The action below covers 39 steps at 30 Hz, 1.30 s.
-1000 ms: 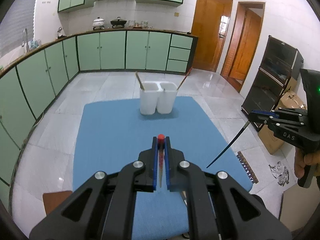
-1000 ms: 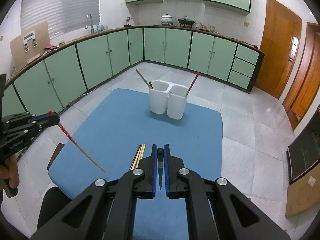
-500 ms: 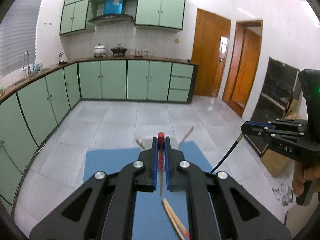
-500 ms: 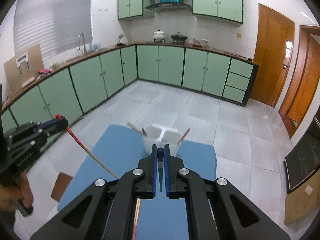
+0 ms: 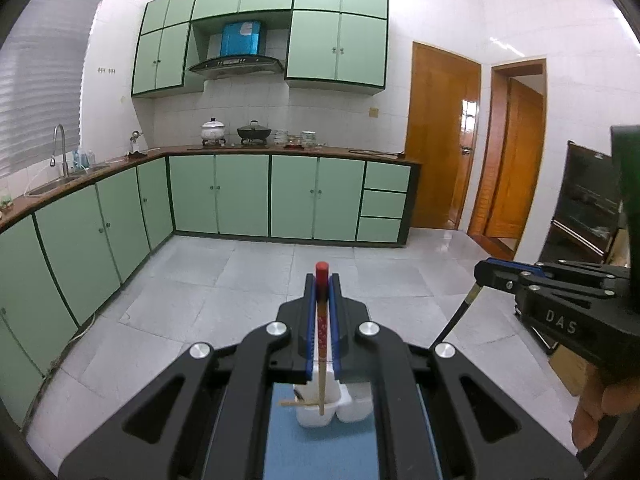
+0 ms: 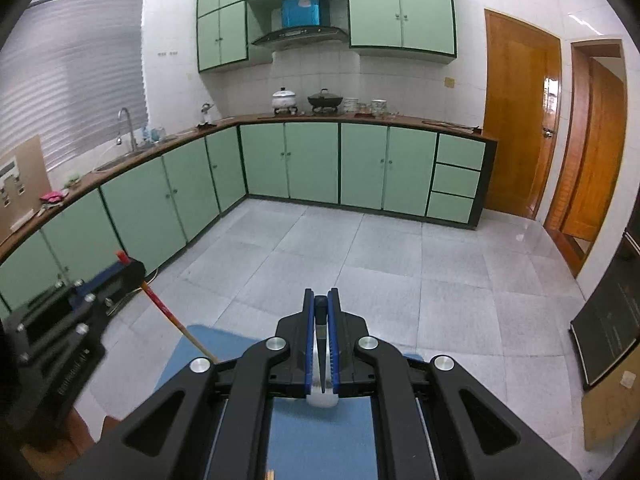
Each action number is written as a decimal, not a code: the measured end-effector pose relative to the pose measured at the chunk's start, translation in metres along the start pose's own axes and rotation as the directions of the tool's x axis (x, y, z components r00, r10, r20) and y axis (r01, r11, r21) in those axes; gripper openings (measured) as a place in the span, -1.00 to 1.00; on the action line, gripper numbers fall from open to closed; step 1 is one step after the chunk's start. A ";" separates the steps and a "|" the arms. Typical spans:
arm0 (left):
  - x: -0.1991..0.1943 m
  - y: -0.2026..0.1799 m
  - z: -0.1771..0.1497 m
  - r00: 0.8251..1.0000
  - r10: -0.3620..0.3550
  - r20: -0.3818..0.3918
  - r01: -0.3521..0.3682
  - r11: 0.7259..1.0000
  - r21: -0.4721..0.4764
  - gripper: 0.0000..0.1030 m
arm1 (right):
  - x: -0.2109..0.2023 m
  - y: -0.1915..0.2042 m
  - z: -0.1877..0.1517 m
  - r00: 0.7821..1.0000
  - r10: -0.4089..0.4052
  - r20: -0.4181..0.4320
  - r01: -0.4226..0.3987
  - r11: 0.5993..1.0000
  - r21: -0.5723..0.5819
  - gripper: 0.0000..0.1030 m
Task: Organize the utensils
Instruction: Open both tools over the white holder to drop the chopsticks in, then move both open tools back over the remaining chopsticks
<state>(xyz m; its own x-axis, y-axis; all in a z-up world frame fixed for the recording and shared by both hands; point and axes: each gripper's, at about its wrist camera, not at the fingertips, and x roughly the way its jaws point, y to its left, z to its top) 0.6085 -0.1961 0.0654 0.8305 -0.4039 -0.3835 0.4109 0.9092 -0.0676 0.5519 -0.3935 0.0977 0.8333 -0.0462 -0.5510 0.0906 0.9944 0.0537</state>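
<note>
So the left tool (image 5: 322, 280) is clamped tight on a red-topped chopstick (image 5: 322, 336), whose wooden tip hangs just over the white holder (image 5: 316, 410) on the blue table (image 5: 320, 452). The right tool (image 6: 320, 304) is pinched shut on a black chopstick (image 6: 320, 344), also above the holder. One more chopstick (image 5: 298, 403) sits in the holder's left cup.

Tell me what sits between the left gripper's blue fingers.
A red-topped wooden chopstick, clamped in the left gripper, hanging down over the white utensil holder; seen in the left wrist view.
</note>
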 end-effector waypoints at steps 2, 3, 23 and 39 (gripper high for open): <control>0.026 0.001 -0.005 1.000 0.007 -0.011 -0.007 1.000 -0.008 -0.90 | 0.018 -0.002 0.000 1.000 -0.020 0.004 0.020 1.000 -0.010 -0.88; 0.037 0.002 -0.008 1.000 0.012 -0.018 -0.012 1.000 -0.010 -0.90 | 0.033 -0.005 -0.002 1.000 -0.030 -0.002 0.030 0.999 -0.012 -0.88; 0.052 0.045 -0.045 0.992 0.046 -0.115 -0.047 0.999 -0.004 0.11 | 0.060 -0.071 -0.061 0.999 -0.002 -0.050 0.009 0.991 0.133 -0.64; -0.118 0.076 -0.225 0.986 0.029 -0.163 -0.035 0.999 -0.038 0.38 | -0.083 -0.028 -0.342 0.997 0.043 -0.059 -0.050 0.991 -0.128 -0.42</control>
<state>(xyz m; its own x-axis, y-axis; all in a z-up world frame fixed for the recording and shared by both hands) 0.4570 -0.0568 -0.1013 0.7693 -0.3557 -0.5306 0.3669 0.9260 -0.0889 0.2938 -0.3849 -0.1423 0.8030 0.0020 -0.5960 -0.0217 0.9994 -0.0258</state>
